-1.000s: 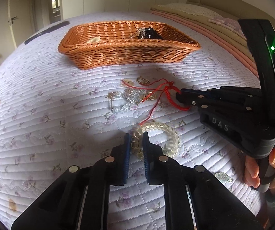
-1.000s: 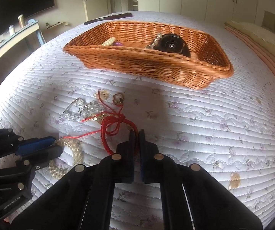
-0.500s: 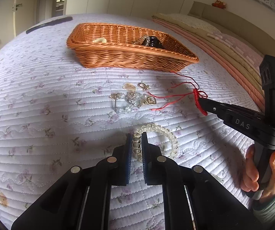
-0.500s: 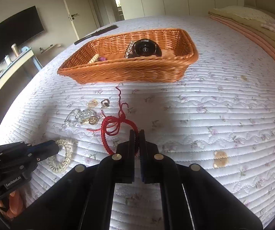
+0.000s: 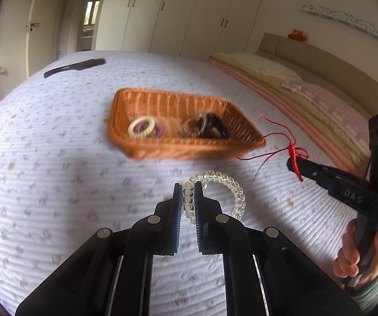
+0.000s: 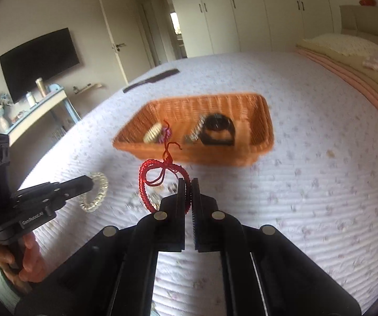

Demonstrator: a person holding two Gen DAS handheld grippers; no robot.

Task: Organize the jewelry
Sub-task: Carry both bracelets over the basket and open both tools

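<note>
left gripper (image 5: 188, 197) pinches clear coiled-bead bracelet (image 5: 237, 194) | right gripper (image 6: 188, 192) pinches red braided cord bracelet (image 6: 146, 181) | risk: 2 loose red tails snag orange wicker basket (image 5: 141, 152) rim

- left gripper (image 5: 188, 197): black housing, blue ribbed pads, silver round screws behind the jaws
- right gripper (image 6: 188, 192): same build, white "DAS" lettering on side
- grey-green sleeve cuff (image 5: 370, 293) below handle
</note>
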